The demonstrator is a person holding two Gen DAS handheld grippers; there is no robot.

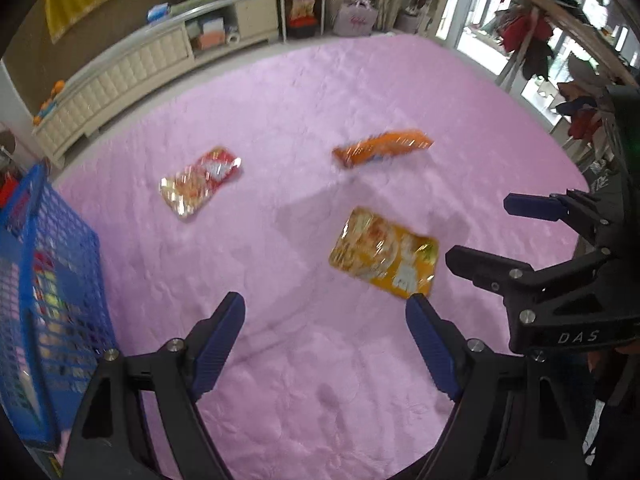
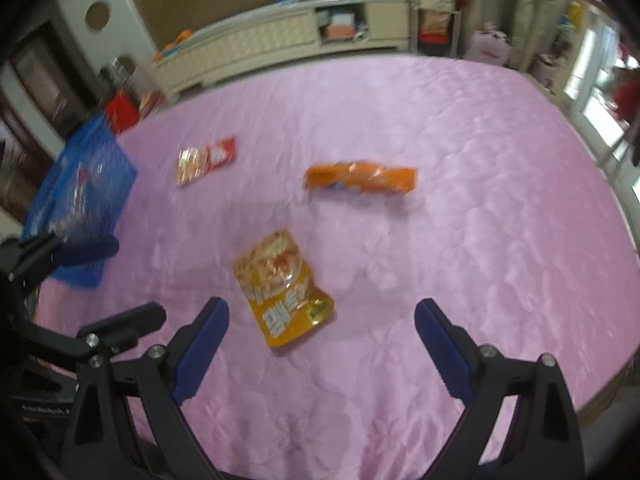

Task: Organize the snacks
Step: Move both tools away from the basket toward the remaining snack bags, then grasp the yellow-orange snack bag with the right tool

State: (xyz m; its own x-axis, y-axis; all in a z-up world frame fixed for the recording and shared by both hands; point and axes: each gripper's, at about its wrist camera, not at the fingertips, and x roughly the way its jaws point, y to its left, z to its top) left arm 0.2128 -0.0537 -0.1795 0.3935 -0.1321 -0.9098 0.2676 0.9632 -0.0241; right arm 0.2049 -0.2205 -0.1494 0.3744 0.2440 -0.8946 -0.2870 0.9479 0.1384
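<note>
Three snack packets lie flat on a bed covered with a pink quilted bedspread. None touches another.

Positions of the packets:
- The yellow-orange packet lies nearest both grippers. In the left wrist view it sits just beyond the tip of one finger of the left gripper. In the right wrist view it lies ahead of the right gripper, closer to that gripper's left-hand finger as pictured.
- The long orange packet lies farther out, well apart from the yellow-orange one.
- The red and clear packet lies toward the basket side of the bed.

A blue plastic mesh basket stands at the edge of the bedspread beside the left gripper. Coloured items show through its mesh wall; they are too blurred to identify.

Gripper state:
- Left gripper: jaws stand wide apart, with nothing between the blue pads.
- Right gripper: jaws stand wide apart, with nothing between the blue pads.

Both grippers point steeply down at the bedspread and hang above it. Each appears at the edge of the other's view.

A cream padded low cabinet runs along the far side of the bed.
</note>
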